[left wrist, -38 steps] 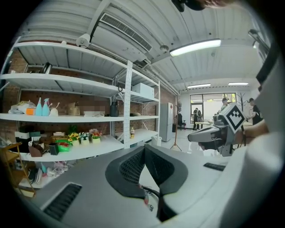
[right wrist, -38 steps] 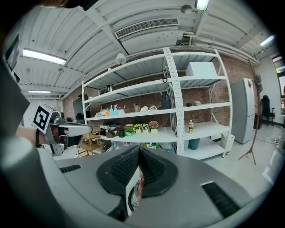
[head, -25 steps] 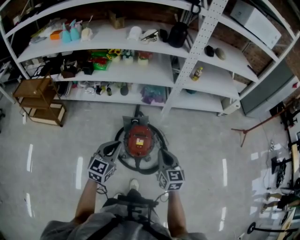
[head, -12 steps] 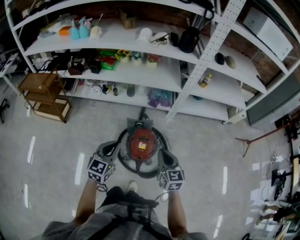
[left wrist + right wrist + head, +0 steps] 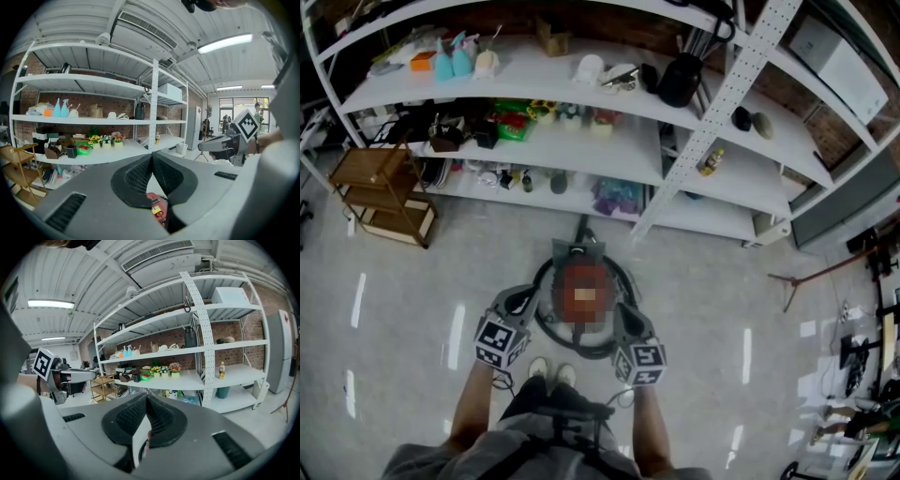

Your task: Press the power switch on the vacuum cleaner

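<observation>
The red vacuum cleaner (image 5: 574,272) is flanked by the left gripper (image 5: 531,296) at 8 o'clock and the right gripper (image 5: 624,315) at 4 o'clock; both are held clenched and empty.

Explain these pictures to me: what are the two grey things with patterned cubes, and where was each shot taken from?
No robot here: a person holds a two-jaw tool in each hand. The top-down picture comes from a camera on the person's head. In it the left tool and right tool show as grey wedges, and the marker cubes are part of them. The other two pictures come from a camera riding on each tool, looking along its jaws. Both tools' jaws are closed at the tips and hold nothing. On the floor between the tool tips sits a red canister vacuum cleaner. Beyond it stand white shelves loaded with small goods.
</observation>
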Tool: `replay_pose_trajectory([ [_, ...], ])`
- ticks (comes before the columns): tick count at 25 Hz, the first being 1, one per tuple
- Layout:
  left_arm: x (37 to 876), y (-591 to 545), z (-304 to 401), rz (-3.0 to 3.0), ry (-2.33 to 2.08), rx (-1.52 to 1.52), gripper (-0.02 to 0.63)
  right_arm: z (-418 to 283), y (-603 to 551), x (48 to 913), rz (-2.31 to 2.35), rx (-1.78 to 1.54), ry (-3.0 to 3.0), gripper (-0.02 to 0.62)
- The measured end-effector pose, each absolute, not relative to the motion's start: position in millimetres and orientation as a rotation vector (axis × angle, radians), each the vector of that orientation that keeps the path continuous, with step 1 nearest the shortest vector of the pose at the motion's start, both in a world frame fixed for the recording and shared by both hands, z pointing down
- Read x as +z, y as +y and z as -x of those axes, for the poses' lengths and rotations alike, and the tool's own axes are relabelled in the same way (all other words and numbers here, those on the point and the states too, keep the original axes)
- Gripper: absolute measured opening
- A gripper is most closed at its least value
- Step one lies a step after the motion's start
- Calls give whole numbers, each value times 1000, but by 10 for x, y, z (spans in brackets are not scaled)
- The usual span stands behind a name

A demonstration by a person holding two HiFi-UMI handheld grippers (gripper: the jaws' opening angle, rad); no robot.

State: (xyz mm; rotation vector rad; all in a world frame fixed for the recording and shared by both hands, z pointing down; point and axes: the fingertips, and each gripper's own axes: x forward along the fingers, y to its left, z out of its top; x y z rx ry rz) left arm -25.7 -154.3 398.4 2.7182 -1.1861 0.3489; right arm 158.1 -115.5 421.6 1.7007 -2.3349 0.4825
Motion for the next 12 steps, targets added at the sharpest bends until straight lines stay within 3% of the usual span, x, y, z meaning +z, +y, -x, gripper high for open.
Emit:
replay_pose_trajectory([
  [12, 4690, -1641, 365, -2647, -1108, 432, 6, -1393, -1272, 4850, -1651, 593, -2269, 12],
])
